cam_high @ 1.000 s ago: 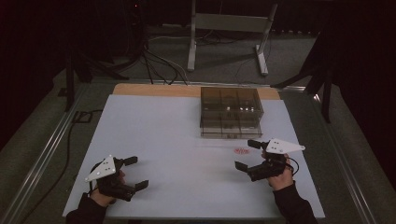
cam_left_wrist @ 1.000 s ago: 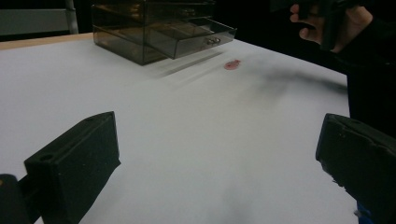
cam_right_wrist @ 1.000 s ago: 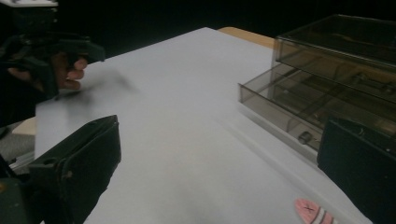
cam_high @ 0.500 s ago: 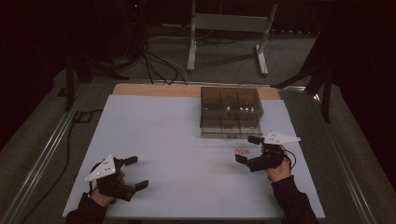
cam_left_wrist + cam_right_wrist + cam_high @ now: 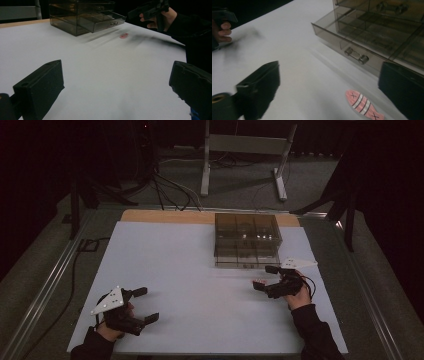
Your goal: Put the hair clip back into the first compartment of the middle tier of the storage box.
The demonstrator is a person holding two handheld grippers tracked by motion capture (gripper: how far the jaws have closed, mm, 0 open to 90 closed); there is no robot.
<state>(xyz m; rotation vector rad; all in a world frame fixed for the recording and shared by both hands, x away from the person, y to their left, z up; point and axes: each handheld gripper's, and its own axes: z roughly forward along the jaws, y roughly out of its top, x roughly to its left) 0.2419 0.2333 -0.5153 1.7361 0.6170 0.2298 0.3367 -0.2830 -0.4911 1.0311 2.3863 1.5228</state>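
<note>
1. Closing in since a second ago, the right gripper [image 5: 261,277] hangs wide open and empty above the pink fish [image 5: 364,104], just before the drawer box [image 5: 246,240].
2. Left gripper [image 5: 147,305] idles, open and empty, far from the box; a pickup looks imminent.

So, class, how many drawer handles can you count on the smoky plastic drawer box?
2. One metal handle is on the bottom drawer, which is pulled out; another handle sits on the drawer above. Others may be hidden.

The pink striped fish-shaped sticker [image 5: 364,105] shows as a mere blurred red smudge in the left gripper view; the smoky transparent plastic drawer box [image 5: 384,30] runs off the right gripper view's edge.
</note>
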